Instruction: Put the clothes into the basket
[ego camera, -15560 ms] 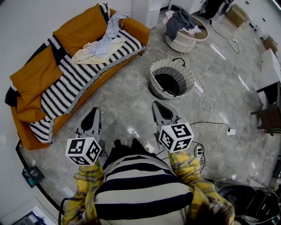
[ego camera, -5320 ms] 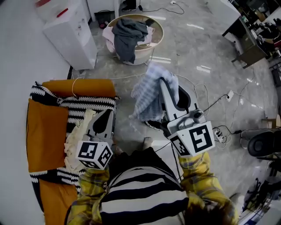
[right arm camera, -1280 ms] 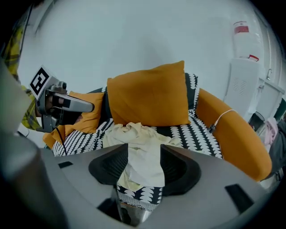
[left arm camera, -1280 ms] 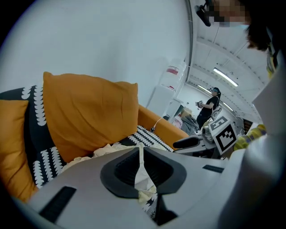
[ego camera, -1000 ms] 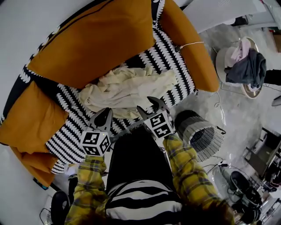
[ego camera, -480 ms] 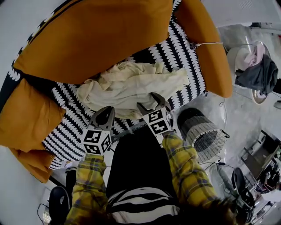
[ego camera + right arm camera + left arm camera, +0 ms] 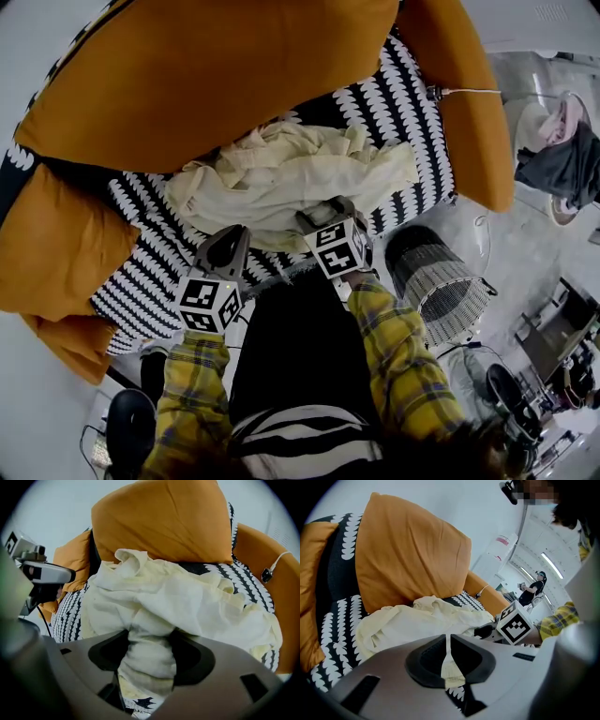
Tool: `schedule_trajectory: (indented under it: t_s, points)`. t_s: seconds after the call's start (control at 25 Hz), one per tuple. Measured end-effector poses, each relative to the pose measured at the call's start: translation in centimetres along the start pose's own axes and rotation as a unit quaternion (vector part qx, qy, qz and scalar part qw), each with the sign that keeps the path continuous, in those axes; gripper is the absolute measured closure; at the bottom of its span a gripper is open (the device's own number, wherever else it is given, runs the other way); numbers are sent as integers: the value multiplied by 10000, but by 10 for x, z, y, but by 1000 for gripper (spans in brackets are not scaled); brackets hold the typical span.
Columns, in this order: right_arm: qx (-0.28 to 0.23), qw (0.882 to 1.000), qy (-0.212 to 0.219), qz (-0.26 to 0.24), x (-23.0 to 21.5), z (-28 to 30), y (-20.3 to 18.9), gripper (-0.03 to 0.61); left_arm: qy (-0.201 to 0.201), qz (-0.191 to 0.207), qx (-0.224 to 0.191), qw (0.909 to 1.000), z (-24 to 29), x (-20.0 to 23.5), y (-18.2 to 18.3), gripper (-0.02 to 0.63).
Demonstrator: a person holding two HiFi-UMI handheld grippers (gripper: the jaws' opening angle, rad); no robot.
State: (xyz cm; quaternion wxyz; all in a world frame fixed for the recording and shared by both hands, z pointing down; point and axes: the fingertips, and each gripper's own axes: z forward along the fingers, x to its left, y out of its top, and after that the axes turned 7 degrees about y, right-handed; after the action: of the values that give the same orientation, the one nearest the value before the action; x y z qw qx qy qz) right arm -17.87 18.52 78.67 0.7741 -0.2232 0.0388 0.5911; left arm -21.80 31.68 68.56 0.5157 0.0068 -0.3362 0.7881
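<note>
Right gripper, its jaws wide apart around a fold of the cream garment under it, seems at the grasping step and next must close firmly.

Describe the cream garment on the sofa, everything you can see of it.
The cream garment is a thin, pale yellow cloth, crumpled in loose folds and spread across the black-and-white patterned throw, its far edge against the orange cushion. Its type cannot be told. A bunched fold at its near edge stands between the wide-open jaws of the right tool.
</note>
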Motion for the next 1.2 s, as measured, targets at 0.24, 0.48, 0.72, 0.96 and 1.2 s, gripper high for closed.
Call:
schedule_trajectory:
  t_s: [0.24, 0.48, 0.72, 0.96, 1.2]
  points:
    - [98, 9999, -88, 46, -9, 5, -7, 381, -15, -53, -10, 10000, 11, -6, -2, 577]
    - [-165, 9997, -147, 33, -5, -1, -4, 466, -40, 16, -143, 9999, 11, -8, 2, 577]
    - [-672, 9977, 24, 115, 26, -38, 13, 474, 32, 193, -180, 9996, -11, -10, 16, 577]
    - [-1302, 9908, 348, 118, 45, -85, 33, 474, 139, 264, -370, 9989, -19, -24, 25, 577]
    - [-1984, 9792, 405, 98, 44, -145, 44, 476, 134, 390, -590, 9974, -31, -57, 35, 572]
